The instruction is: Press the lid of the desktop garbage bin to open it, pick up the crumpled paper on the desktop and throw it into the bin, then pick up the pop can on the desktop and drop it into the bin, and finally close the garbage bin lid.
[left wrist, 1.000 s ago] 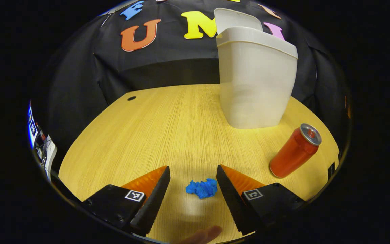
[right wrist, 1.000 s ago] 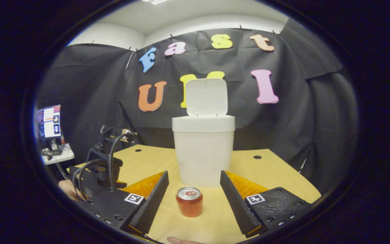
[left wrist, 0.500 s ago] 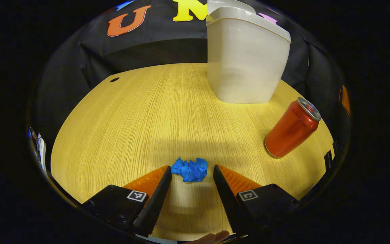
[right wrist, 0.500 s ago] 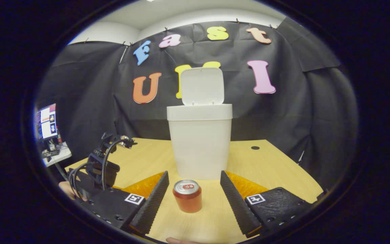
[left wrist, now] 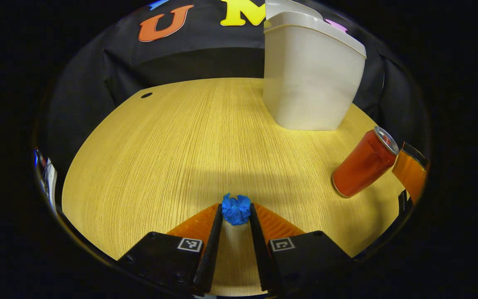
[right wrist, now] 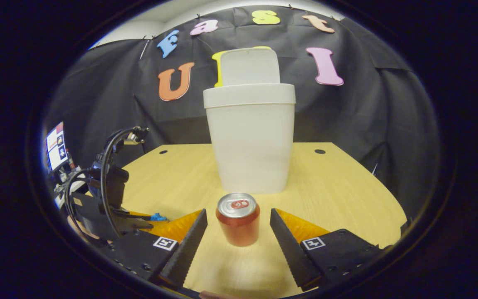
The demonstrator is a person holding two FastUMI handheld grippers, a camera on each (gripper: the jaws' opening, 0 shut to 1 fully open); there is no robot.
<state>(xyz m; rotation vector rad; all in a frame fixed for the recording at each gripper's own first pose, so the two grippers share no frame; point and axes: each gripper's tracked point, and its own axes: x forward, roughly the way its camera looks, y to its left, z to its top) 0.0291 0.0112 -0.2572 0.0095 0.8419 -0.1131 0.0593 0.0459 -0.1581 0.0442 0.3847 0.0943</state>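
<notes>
In the left gripper view, a blue crumpled paper [left wrist: 236, 209] lies on the wooden desk, pinched between the tips of my left gripper [left wrist: 236, 211], which is shut on it. The white bin [left wrist: 311, 79] stands at the back right with its lid [right wrist: 250, 66] up. A red pop can [left wrist: 363, 162] stands upright right of the paper. In the right gripper view, the can [right wrist: 238, 218] sits just ahead of my right gripper [right wrist: 238, 218], between its open fingers, untouched. The left gripper [right wrist: 110, 203] and the blue paper [right wrist: 156, 216] appear at the far left.
The wooden desk [left wrist: 189, 137] has a small round hole [left wrist: 146, 95] near its back left corner and another [right wrist: 319, 151] at the back right. A side table with a screen [right wrist: 56, 149] stands beyond the desk's left edge. One finger [left wrist: 409, 170] of the other gripper shows beside the can.
My left gripper has closed on the blue paper, its fingers coming together from wide apart. My right gripper has moved forward and down toward the can, which now sits between its fingertips.
</notes>
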